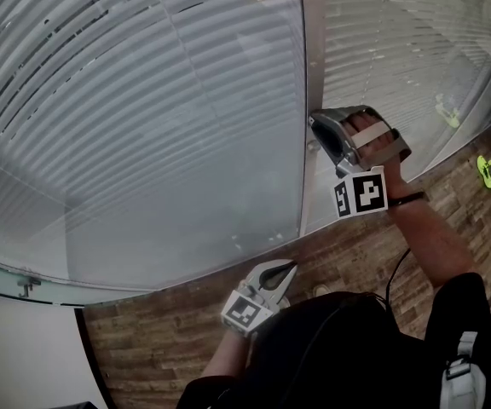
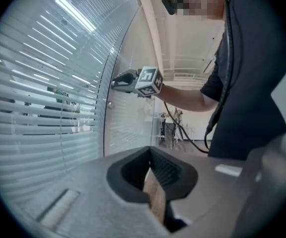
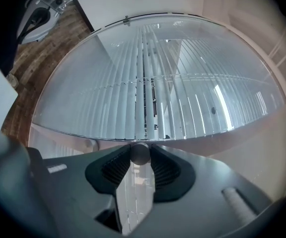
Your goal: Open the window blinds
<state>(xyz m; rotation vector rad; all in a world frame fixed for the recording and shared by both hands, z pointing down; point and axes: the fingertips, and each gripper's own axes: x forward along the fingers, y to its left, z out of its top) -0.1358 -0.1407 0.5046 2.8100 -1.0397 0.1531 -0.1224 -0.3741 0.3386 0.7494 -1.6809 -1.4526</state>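
Two glass panes with slat blinds (image 1: 143,100) behind them meet at a pale frame post (image 1: 312,75) above a wood-plank floor (image 1: 186,322). Slats run level, long axis sideways from the post. Only my right gripper view shows the round knob (image 3: 140,153) at that post, clenched by my right gripper (image 1: 317,135); my left gripper (image 1: 286,273), near the post's foot, is closed on nothing

cut off: left tool (image 3: 29,26) by picture corner | too small: green object (image 1: 487,173) on floor (image 1: 160,339), unidentifiable
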